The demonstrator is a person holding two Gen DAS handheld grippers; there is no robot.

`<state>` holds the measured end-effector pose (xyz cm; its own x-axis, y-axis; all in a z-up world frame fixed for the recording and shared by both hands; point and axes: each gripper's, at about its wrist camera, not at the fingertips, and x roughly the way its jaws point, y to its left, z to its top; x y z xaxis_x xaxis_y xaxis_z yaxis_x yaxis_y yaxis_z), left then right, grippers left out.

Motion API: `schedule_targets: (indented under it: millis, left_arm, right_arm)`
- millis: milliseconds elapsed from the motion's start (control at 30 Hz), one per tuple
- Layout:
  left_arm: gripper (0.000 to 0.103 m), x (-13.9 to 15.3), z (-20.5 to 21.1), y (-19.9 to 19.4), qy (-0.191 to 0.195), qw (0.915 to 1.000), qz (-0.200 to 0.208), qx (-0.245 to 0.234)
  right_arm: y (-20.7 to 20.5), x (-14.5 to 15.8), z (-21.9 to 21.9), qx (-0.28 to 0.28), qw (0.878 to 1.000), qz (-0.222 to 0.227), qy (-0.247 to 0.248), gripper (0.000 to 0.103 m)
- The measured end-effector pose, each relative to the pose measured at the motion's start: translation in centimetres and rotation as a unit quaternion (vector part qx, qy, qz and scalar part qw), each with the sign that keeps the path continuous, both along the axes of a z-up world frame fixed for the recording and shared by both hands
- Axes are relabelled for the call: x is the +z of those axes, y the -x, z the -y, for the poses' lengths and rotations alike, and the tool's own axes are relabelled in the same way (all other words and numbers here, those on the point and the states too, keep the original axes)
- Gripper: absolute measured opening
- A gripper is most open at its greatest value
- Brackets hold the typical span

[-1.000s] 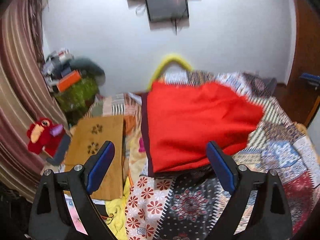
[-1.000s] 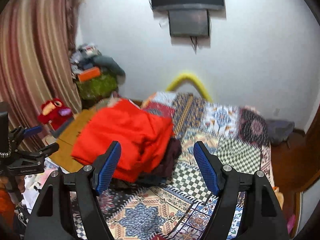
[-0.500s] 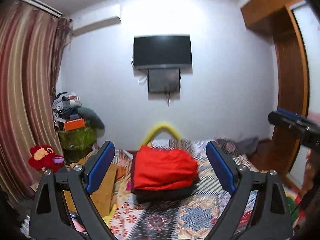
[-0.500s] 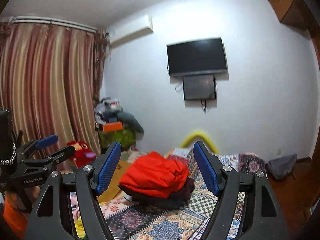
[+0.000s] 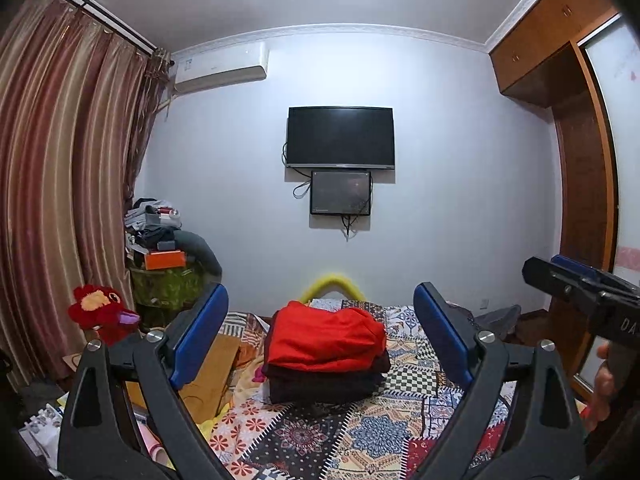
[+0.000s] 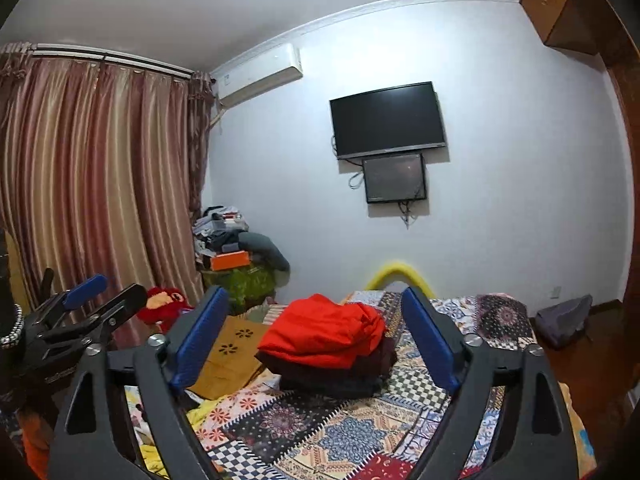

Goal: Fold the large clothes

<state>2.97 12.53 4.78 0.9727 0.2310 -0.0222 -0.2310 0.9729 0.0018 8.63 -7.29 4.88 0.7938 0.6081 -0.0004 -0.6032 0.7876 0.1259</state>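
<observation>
A folded red garment [image 5: 324, 336] [image 6: 322, 330] lies on top of a stack of dark folded clothes [image 5: 326, 380] [image 6: 340, 376] on the patchwork bedspread [image 5: 360, 436] [image 6: 328, 428]. My left gripper [image 5: 320, 336] is open and empty, held level well back from the stack. My right gripper [image 6: 316, 338] is also back from the stack, its jaws opening with nothing between them. The right gripper's tip [image 5: 576, 284] shows at the right edge of the left wrist view, and the left gripper [image 6: 86, 304] shows at the left of the right wrist view.
A red plush toy [image 5: 102, 312] and a brown board [image 6: 230, 354] lie left of the stack. A cluttered green pile [image 5: 168, 268] stands in the corner by the curtains [image 5: 60, 200]. A television [image 5: 340, 138] hangs on the far wall; a wooden wardrobe [image 5: 580, 160] stands right.
Both grippers have pulled back from the stack and tilted up to level, so the clothes look smaller and the wall and ceiling show. The right jaws have widened slightly.
</observation>
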Motion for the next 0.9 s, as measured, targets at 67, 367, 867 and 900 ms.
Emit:
schedule_targets:
  millis: [67, 367, 867, 900]
  left_arm:
    - [0.103, -0.3, 0.0, 0.1, 0.001, 1.0000, 0.001, 0.004]
    - [0.103, -0.8, -0.4, 0.0, 0.010, 0.9999, -0.008, 0.009]
    - [0.103, -1.6, 0.1, -0.5, 0.012, 0.9997, -0.018, 0.008]
    - [0.103, -1.7, 0.1, -0.5, 0.011, 0.9997, -0.019, 0.008]
  right_arm:
    - [0.0, -0.3, -0.1, -0.010, 1.000, -0.003, 0.004, 0.100]
    - [0.8, -0.7, 0.5, -0.021, 1.000, -0.001, 0.004, 0.103]
    - [1.5, -1.9, 0.3, -0.020, 0.999, -0.003, 0.025, 0.103]
    - [1.4, -1.9, 0.3, -0.020, 0.999, -0.005, 0.025, 0.103]
